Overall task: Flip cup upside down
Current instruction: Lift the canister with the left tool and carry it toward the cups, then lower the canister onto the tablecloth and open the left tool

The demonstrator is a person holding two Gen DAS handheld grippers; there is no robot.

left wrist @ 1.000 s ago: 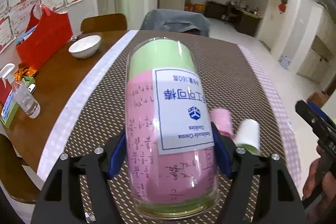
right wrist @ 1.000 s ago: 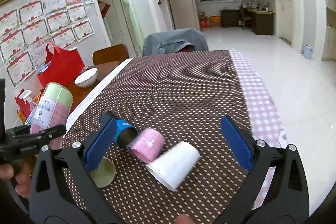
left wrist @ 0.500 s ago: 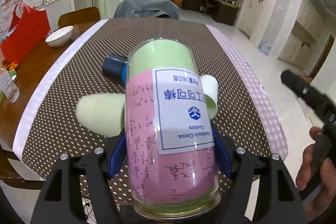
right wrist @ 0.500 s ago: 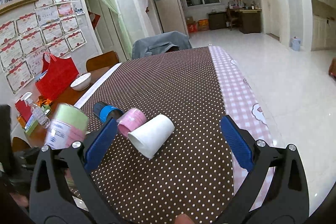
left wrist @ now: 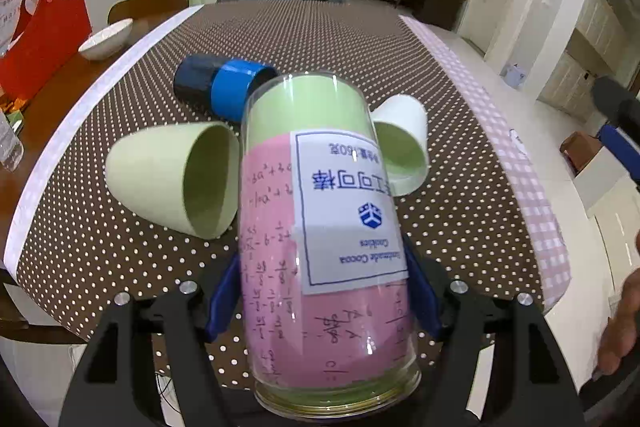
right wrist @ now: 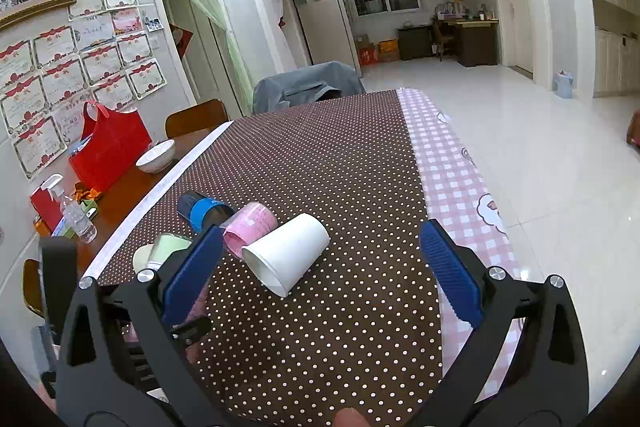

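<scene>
Looking along your left gripper (left wrist: 324, 291), you see its blue pads pinching a clear glass cup (left wrist: 320, 227) by its sides. That cup is lined with pink and green paper and carries a white label whose print reads upside down; its closed green end points away from you and its rimmed end sits nearest the camera. It hangs above the near edge of the brown dotted tablecloth (left wrist: 340, 39). Just beyond the glass cup to its left a pale green cup (left wrist: 168, 179) lies on its side, mouth turned toward the glass. Behind the glass cup on the right a white cup (left wrist: 404, 143) also lies tipped over, showing a green inside. Farther back from the glass cup, a blue cup (left wrist: 224, 85) lies on its side. Well off to the left a white bowl (left wrist: 106, 39) rests on bare wood beside a red bag (left wrist: 44, 43).

Through your right wrist camera, your right gripper (right wrist: 320, 275) stands spread wide with nothing between its pads, hovering over the same cloth. Just ahead of it the white cup (right wrist: 286, 253) lies with its mouth toward you, touching a pink cup (right wrist: 250, 229) behind it; the blue cup (right wrist: 204, 213) lies just left of the pink one. The glass cup itself is mostly hidden behind your left pad (right wrist: 192, 277).
</scene>
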